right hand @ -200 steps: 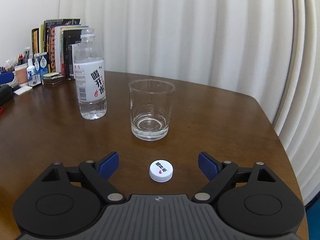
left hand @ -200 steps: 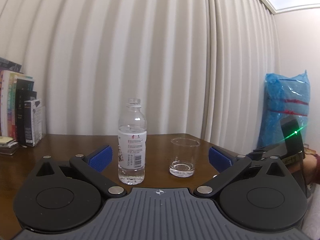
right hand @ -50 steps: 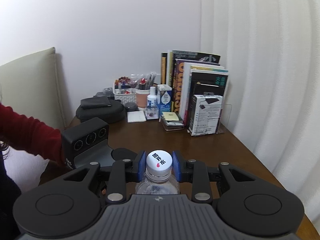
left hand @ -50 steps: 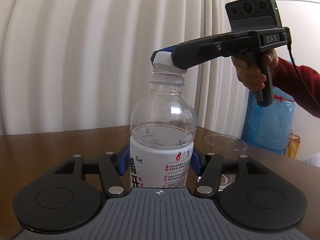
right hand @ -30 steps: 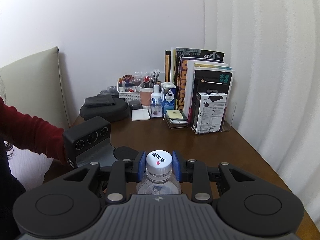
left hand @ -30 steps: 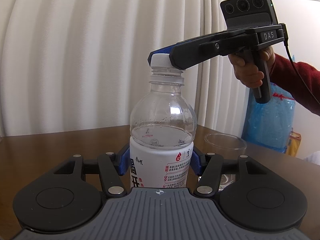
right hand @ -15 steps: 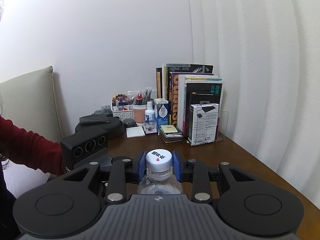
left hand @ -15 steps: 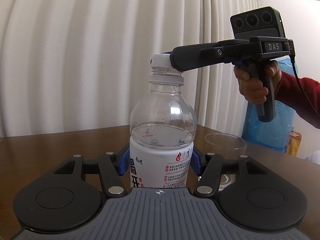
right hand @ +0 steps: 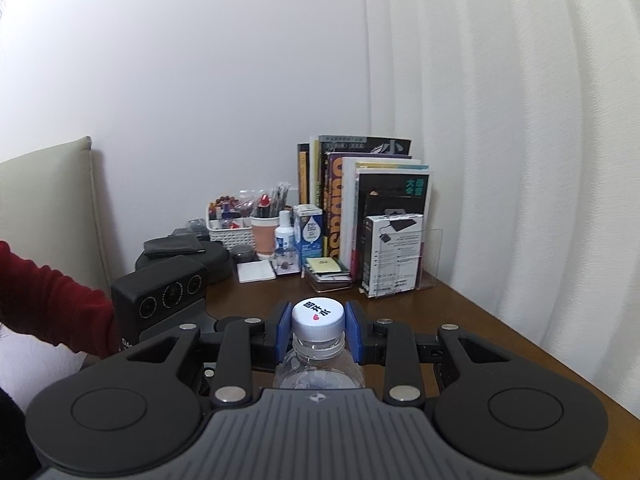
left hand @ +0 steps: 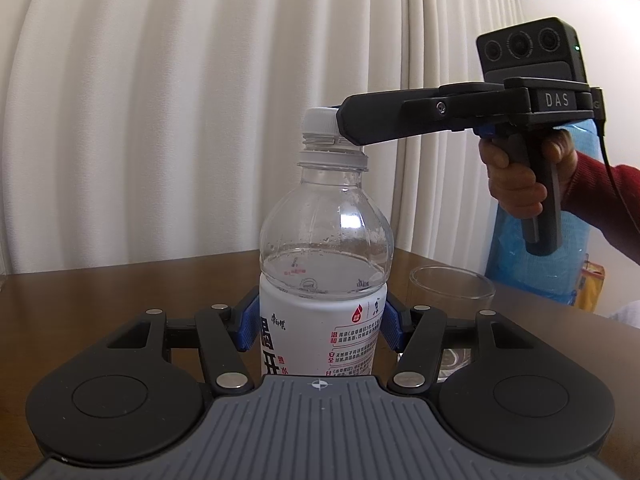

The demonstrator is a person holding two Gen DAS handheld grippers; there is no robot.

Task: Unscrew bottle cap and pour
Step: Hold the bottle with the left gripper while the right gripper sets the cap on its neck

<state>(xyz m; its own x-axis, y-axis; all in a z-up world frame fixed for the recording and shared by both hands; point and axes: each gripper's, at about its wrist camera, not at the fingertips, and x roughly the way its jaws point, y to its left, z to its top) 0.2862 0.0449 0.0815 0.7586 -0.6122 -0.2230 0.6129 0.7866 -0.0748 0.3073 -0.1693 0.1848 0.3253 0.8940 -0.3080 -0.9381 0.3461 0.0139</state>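
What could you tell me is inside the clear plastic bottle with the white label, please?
The clear plastic bottle looks empty above the white label, apart from droplets; the label hides whatever lies lower.

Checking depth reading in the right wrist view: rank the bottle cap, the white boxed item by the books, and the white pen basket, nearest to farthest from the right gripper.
1. bottle cap, clamped in the right gripper.
2. white boxed item, ahead, right.
3. white pen basket, far back, left.

The cap (right hand: 318,315) is off the counter (left hand: 120,292) near the glass (left hand: 452,292) and on the bottle (left hand: 324,264); left gripper (left hand: 318,320) now clamps the bottle; right gripper (right hand: 318,330) clamps the cap, its handle now lower.
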